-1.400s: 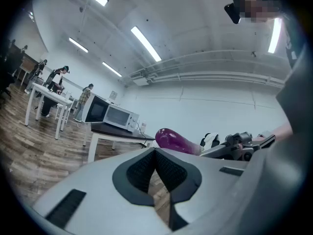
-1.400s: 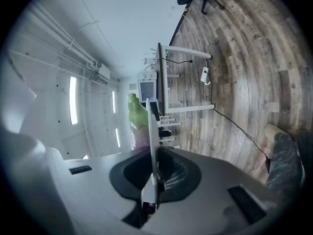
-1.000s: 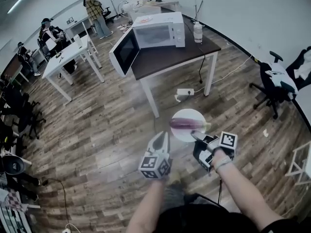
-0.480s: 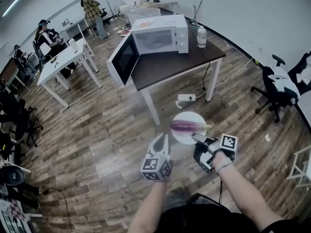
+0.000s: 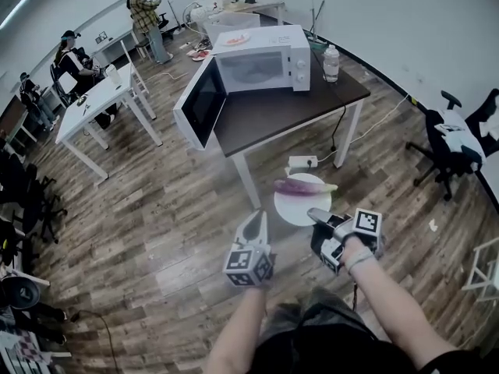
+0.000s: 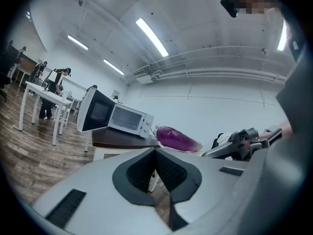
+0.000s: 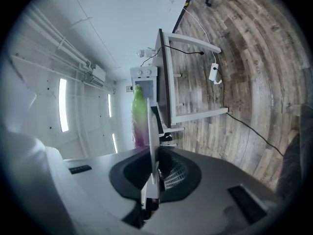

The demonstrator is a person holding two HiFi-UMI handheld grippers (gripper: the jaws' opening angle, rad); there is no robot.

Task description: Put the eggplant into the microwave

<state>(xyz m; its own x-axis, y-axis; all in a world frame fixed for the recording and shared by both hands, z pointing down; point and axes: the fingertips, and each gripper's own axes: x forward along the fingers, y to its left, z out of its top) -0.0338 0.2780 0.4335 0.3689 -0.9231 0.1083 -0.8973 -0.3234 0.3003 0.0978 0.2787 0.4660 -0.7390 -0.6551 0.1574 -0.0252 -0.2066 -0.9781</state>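
Eggplant [image 5: 304, 186] lies across a white plate [image 5: 300, 210], and the right gripper [image 5: 314, 215] has its fingers clamped on the plate's near rim. The left gripper [image 5: 256, 218] travels alongside with its fingers closed on nothing. Compared with a second ago, the dark tabletop [image 5: 296, 104] and the microwave [image 5: 265, 61], its door [image 5: 201, 104] swung open, sit nearer. The carry is closing in, but the eggplant is still well short of the cavity.
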